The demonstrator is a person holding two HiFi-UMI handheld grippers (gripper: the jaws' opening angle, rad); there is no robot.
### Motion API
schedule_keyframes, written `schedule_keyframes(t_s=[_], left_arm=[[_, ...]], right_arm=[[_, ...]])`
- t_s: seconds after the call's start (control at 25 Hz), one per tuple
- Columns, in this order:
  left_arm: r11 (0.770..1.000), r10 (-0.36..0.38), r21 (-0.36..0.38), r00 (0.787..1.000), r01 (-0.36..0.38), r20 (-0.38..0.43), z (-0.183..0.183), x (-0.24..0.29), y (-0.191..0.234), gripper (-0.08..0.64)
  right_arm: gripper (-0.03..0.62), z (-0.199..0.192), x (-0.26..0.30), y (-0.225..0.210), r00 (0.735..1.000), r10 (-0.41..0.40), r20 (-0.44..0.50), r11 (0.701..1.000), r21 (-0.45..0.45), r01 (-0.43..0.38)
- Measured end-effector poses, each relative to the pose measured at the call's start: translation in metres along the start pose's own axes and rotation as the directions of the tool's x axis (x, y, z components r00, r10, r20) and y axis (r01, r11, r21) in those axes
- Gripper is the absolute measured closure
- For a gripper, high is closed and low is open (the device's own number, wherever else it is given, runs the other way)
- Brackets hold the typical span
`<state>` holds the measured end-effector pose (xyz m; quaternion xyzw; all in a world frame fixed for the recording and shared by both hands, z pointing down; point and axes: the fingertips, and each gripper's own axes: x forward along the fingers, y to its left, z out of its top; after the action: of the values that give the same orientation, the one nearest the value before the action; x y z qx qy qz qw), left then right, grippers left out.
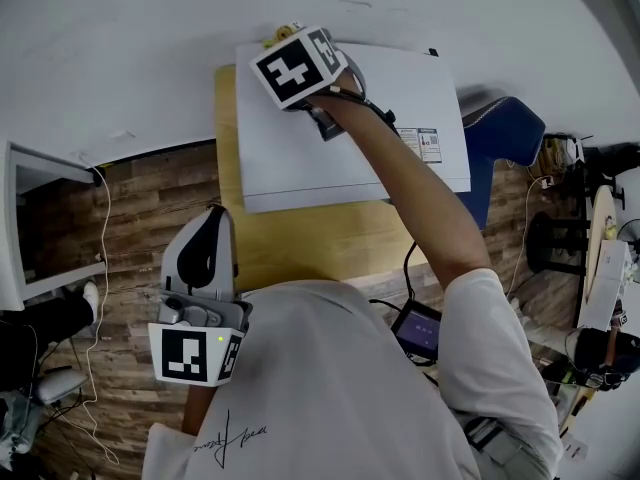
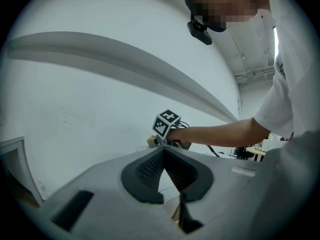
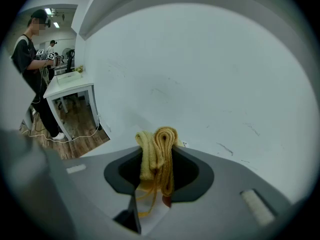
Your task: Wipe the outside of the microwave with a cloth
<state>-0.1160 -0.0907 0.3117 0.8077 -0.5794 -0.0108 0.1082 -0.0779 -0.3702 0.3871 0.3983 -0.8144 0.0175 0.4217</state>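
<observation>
The white microwave (image 1: 340, 138) stands on a light wooden table (image 1: 300, 243) against the wall, seen from above. My right gripper (image 1: 290, 43) is stretched out to the far left corner of its top. Its jaws are shut on a folded yellow cloth (image 3: 159, 156), and a bit of that cloth (image 1: 283, 35) shows past the marker cube at the microwave's back edge. My left gripper (image 1: 215, 216) hangs low by my body, left of the table and well away from the microwave. Seen from its own camera, the left gripper (image 2: 163, 152) has its pads meeting at the tips with nothing between them.
A white wall (image 1: 150, 58) runs right behind the microwave. At the left stands a white desk (image 1: 25, 228) with cables trailing over the wooden floor (image 1: 130, 298). A blue chair (image 1: 505, 133) sits at the microwave's right. Another person (image 3: 30, 59) stands far off by a white table (image 3: 70, 86).
</observation>
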Motion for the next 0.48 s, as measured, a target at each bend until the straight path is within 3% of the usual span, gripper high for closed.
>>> schedule_keyframes(t_s=[0.28,0.36,0.48], left_arm=[[1.000,0.025,0.001,1.000,-0.025,-0.006,0.000,-0.006,0.008,0.563],[0.999,0.035,0.003,0.999,-0.035,-0.005,0.001,-0.008,0.010,0.563],[0.999,0.043,0.006,0.999,-0.043,-0.002,0.005,-0.010,0.010,0.563]], right_arm=[[0.462,0.026,0.001,0.048,0.993,0.108,0.049,0.993,-0.058,-0.105],[0.462,0.034,-0.003,0.069,0.981,0.184,0.059,0.981,-0.073,-0.180],[0.463,0.042,-0.020,0.100,0.943,0.325,0.071,0.945,-0.061,-0.321]])
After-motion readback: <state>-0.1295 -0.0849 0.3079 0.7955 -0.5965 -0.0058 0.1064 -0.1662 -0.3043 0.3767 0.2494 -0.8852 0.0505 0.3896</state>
